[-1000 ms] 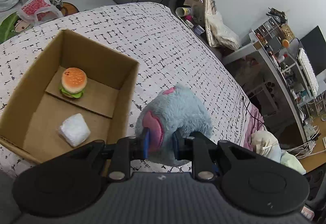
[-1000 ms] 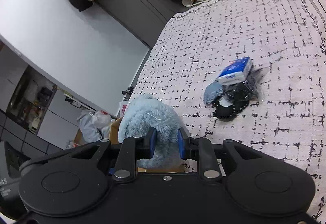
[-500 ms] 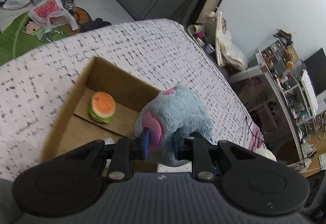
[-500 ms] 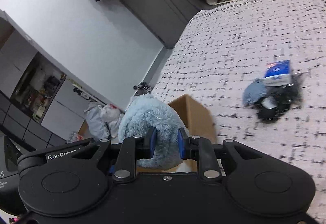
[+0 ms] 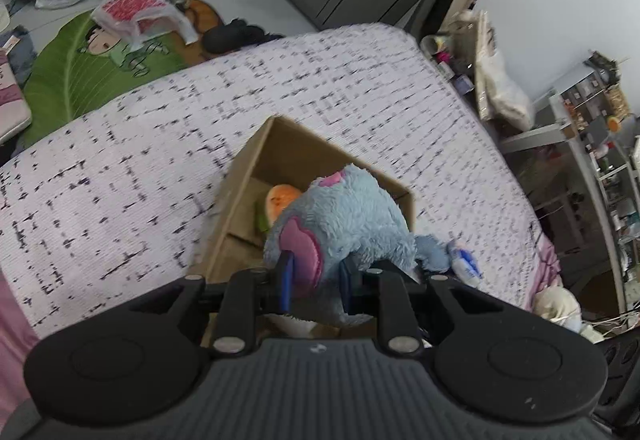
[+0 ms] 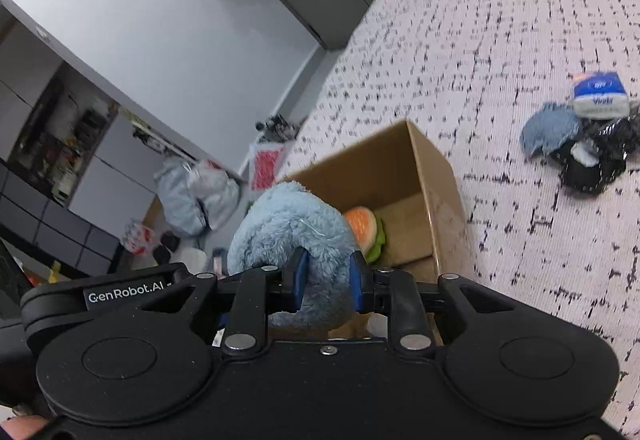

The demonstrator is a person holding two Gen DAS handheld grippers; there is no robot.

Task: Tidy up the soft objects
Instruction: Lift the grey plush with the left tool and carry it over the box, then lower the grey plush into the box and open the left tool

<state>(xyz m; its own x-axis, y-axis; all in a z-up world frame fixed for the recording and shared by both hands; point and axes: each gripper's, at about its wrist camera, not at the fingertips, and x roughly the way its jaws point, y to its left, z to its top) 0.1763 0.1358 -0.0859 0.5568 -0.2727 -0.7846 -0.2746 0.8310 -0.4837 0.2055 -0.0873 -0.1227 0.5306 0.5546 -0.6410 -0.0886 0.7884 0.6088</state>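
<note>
We hold the fluffy light-blue plush toy with pink ear patches (image 5: 344, 216) between both tools: our left gripper (image 5: 316, 278) is clenched on it low in the centre of the left wrist view, one blue pad pressed against a pink patch, and our right gripper (image 6: 326, 278) pinches a fold of the same blue fur at the lower centre of the right wrist view. The toy hangs over the open brown cardboard box (image 6: 432, 176), which sits on the white bedspread with black dashes (image 5: 120, 176) and fills the middle of both frames. Inside the box, a small plush hamburger with an orange bun and green lettuce (image 6: 366, 228) lies on the cardboard floor, partly hidden behind the blue toy; in the left wrist view only its orange top (image 5: 280, 200) peeks out just left of the plush. At the right edge of the right wrist view, well apart from the box, a blue-and-white tissue packet (image 6: 598, 94) rests on the bedspread against a small heap made of a blue cloth scrap (image 6: 550, 128) and crumpled black items (image 6: 596, 160). In the upper left of the left wrist view, a green cartoon floor mat (image 5: 80, 72) lies beside the bed with a red-and-white plastic bag (image 5: 136, 8) on it.
</note>
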